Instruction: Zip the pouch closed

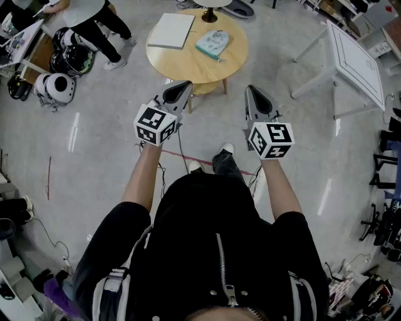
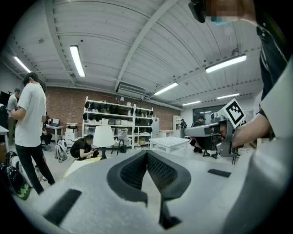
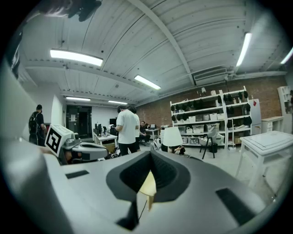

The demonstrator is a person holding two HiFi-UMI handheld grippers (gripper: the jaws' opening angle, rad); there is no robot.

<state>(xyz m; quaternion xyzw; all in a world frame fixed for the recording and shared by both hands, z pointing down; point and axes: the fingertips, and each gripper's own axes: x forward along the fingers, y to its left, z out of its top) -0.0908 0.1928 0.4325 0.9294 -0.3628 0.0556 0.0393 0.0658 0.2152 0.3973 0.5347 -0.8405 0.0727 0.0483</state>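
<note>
A teal pouch [image 1: 212, 43] lies on the round wooden table [image 1: 188, 66], towards its right side, in the head view. Both grippers are held about level over the floor, short of the table's near edge and apart from the pouch. My left gripper [image 1: 182, 88] has its jaws together with nothing between them, as its own view [image 2: 147, 154] also shows. My right gripper [image 1: 254, 91] is shut and empty too [image 3: 150, 156]. Each gripper shows in the other's view: the right gripper [image 2: 203, 131] and the left gripper [image 3: 81, 149]. The pouch's zip is too small to make out.
A white flat pad [image 1: 171, 30] and a lamp base [image 1: 208, 15] share the round table. A white square table [image 1: 354, 56] stands to the right. People and gear crowd the upper left [image 1: 88, 25]. Cables trail on the floor by the person's feet [image 1: 188, 157].
</note>
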